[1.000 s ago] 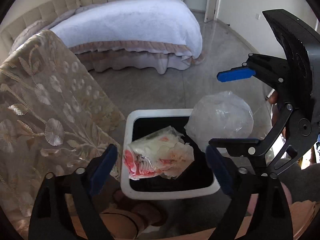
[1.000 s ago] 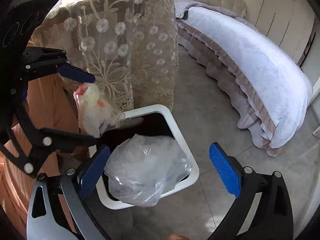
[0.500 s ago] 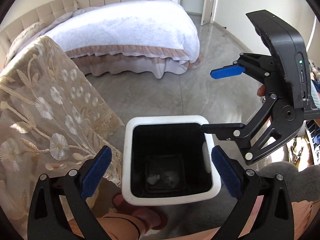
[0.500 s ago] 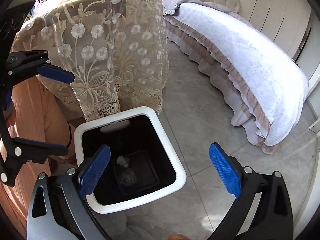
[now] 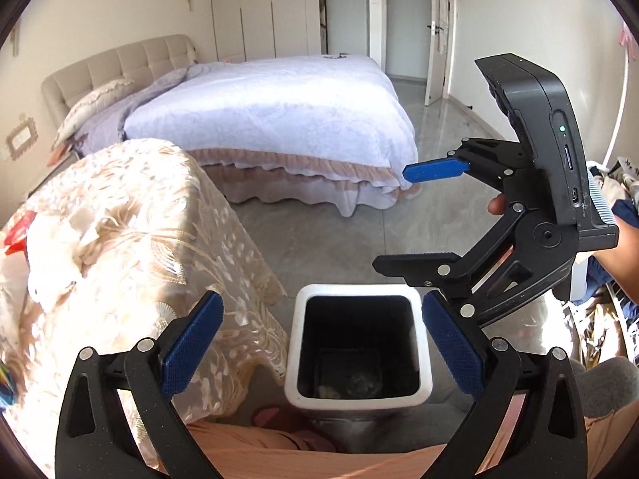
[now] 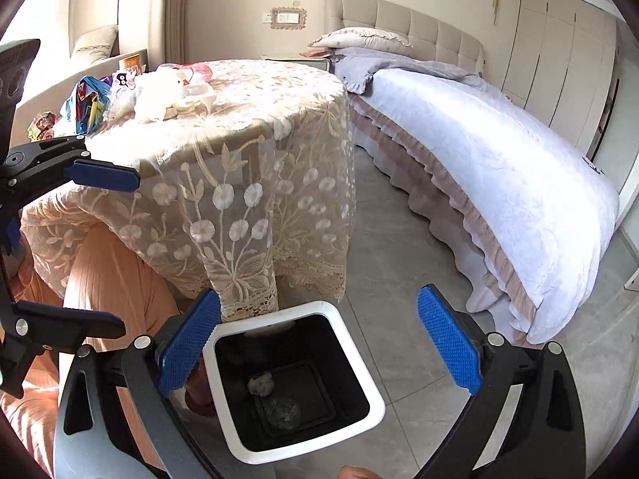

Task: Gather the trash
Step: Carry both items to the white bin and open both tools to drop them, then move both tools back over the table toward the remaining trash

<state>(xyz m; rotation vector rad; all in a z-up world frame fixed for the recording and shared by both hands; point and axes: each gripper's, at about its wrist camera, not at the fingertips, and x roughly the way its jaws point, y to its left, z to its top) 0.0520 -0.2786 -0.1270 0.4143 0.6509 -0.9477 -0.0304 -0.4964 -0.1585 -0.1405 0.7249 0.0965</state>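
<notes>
White-rimmed black bin (image 6: 351, 359), crumpled bags (image 6: 261, 385) at bottom, tools spread, empty

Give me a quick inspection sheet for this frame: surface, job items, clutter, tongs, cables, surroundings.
Surface: table under a lace tablecloth; grey tiled floor.
Job's things: white trash bin on the floor by the table; two trash pieces at its bottom.
Clutter: wrappers and white crumpled trash on the tabletop.
Tongs: left tongs open, empty; right tongs open, empty; both above the bin.
Cables: nothing seen.
Surroundings: bed, wardrobe, door.
</notes>
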